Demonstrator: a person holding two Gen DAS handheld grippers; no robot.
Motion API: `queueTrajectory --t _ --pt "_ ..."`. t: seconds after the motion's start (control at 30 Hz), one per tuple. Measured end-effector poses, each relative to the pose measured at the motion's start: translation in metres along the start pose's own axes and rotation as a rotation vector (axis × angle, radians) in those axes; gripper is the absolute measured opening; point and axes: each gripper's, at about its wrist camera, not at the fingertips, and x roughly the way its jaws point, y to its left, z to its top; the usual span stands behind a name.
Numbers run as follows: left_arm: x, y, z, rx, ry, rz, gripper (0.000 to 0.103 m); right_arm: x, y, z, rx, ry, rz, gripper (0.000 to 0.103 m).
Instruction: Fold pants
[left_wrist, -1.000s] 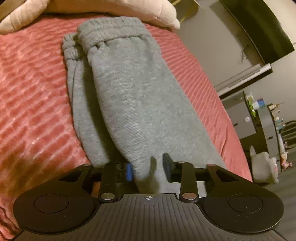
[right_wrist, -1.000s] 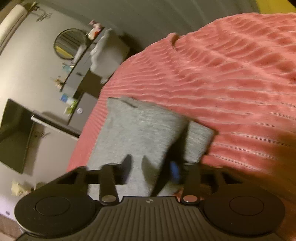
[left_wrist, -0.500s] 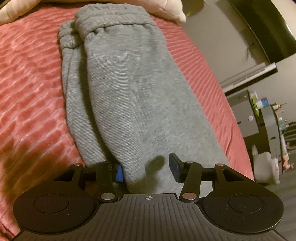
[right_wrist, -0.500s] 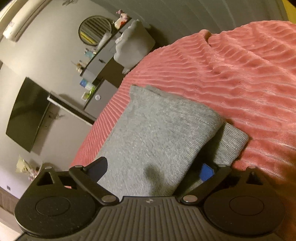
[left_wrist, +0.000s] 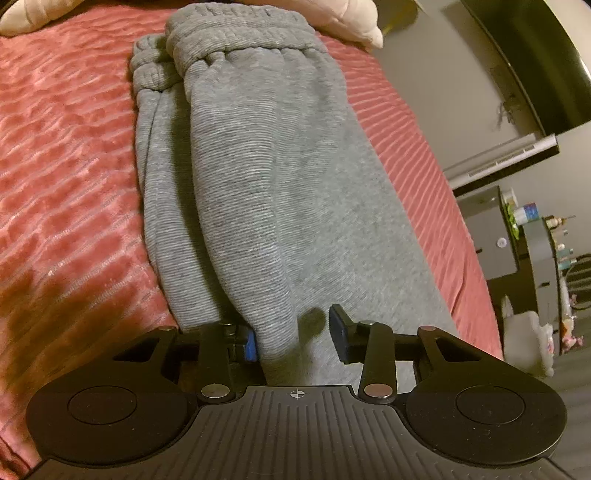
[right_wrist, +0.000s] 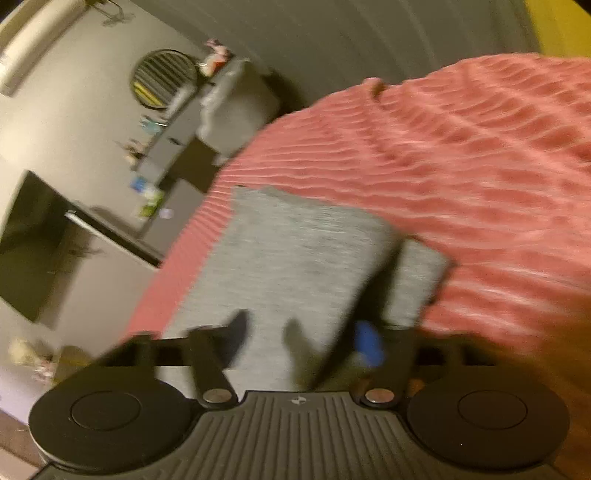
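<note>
Grey pants (left_wrist: 258, 192) lie lengthwise on the red blanket (left_wrist: 66, 192), ahead of both grippers. Left gripper (left_wrist: 293, 338) and right gripper (right_wrist: 301, 341), both narrowing around cloth folds, could pinch only the top layer, leaving the lower leg behind.

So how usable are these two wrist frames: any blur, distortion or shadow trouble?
Left wrist: sharp, grey pants ribbing crisp; fisheye bends the wall edges, and a dark shadow sits on the red bedspread at lower left. Right wrist: motion-blurred throughout, pants edges and room smeared, lower right corner shadowed.
</note>
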Motion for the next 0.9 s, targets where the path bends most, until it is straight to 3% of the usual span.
queueTrajectory --t 0.07,0.13,0.33,0.43,0.6,0.7,0.9 --pt "0.0 -0.001 -0.002 0.01 0.003 0.003 0.029 0.0 -0.009 0.002 0.043 0.03 0.021 0.01" --pt "0.001 -0.001 -0.002 0.011 0.007 0.0 0.018 0.002 -0.014 0.003 0.075 0.055 0.042 0.009" --pt "0.005 0.0 -0.002 -0.004 0.016 0.001 0.012 0.005 -0.014 0.0 0.09 0.051 0.039 0.01" --pt "-0.008 -0.007 -0.005 0.045 -0.051 -0.028 0.01 0.002 -0.009 0.004 0.111 0.04 0.015 0.005" --pt "-0.042 -0.016 -0.013 0.126 -0.137 -0.082 0.01 -0.029 0.022 0.007 -0.03 -0.06 0.044 0.004" --pt "-0.044 -0.012 -0.014 0.114 -0.11 -0.051 0.01 -0.041 0.026 0.006 -0.073 -0.088 0.033 0.004" --pt "-0.035 -0.021 -0.015 0.156 -0.088 0.058 0.013 -0.029 0.011 -0.004 -0.116 -0.071 -0.101 0.004"
